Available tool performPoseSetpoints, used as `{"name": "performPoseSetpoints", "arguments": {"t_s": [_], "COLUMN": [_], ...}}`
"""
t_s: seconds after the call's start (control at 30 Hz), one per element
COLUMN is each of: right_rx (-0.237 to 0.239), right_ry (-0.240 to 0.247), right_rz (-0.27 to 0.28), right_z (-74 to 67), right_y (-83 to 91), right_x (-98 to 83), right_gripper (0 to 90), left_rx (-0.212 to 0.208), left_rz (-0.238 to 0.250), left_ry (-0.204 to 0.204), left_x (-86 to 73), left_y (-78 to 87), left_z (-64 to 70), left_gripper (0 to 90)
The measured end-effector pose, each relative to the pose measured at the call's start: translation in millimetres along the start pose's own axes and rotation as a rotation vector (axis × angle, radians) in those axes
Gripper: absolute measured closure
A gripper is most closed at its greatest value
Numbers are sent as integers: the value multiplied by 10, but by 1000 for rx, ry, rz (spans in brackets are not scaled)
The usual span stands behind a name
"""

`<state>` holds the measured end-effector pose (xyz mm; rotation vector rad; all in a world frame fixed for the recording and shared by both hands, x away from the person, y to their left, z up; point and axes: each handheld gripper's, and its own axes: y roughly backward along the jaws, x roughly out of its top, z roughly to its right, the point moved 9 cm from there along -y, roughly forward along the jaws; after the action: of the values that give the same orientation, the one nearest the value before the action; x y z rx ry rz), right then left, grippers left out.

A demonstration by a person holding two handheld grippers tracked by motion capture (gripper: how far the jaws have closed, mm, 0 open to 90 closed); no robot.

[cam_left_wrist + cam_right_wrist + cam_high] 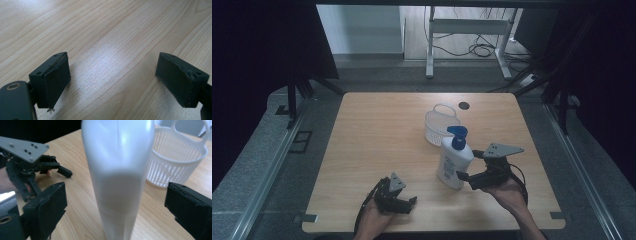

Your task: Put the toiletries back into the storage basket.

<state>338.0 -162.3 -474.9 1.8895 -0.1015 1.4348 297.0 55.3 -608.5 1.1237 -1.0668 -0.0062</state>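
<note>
The right gripper (468,176), held in the person's right hand (507,192), has its two black jaws spread wide on either side of the tall white plastic pump bottle with a blue pump head (455,159); in the right gripper view the bottle (117,177) stands upright between the jaws with a gap to each, so nothing is clamped. That view cuts off the bottle's top and base. Just behind the bottle stands the white slatted plastic basket with a loop handle (439,125), its near side partly hidden by the bottle; whether the two touch is unclear.

The left gripper (404,202), in the left hand (374,222), sits close to the near edge of the pale wooden table (377,130), jaws wide apart over bare wood (107,37) and holding nothing.

The table's left half and far left corner lie open. A small dark round hole (463,105) marks the far edge.
</note>
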Motion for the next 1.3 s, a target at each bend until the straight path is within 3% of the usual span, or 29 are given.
{"name": "performPoseSetpoints", "arguments": {"t_s": [0.4, 0.7, 0.83, 1.07, 1.3], "right_rx": [-17, -24, -55, -72, -35], "right_ry": [2, -23, 11, 55, 57], "right_rz": [15, 25, 18, -9, -14], "right_z": [-43, -15, -4, -11, -13], "right_y": [-124, -225, -233, -211, -215], "right_x": [149, 184, 215, 225, 282], "right_gripper": [141, 272, 364, 384, 387], "left_rx": [4, 8, 8, 10, 11], "left_rz": [1, 3, 3, 2, 2], "left_ry": [10, 12, 13, 14, 15], "left_x": [3, 6, 6, 6, 7], "left_y": [-2, -5, -6, -5, -6], "left_z": [5, 4, 5, 5, 6], "left_gripper": [118, 118, 118, 118, 118]}}
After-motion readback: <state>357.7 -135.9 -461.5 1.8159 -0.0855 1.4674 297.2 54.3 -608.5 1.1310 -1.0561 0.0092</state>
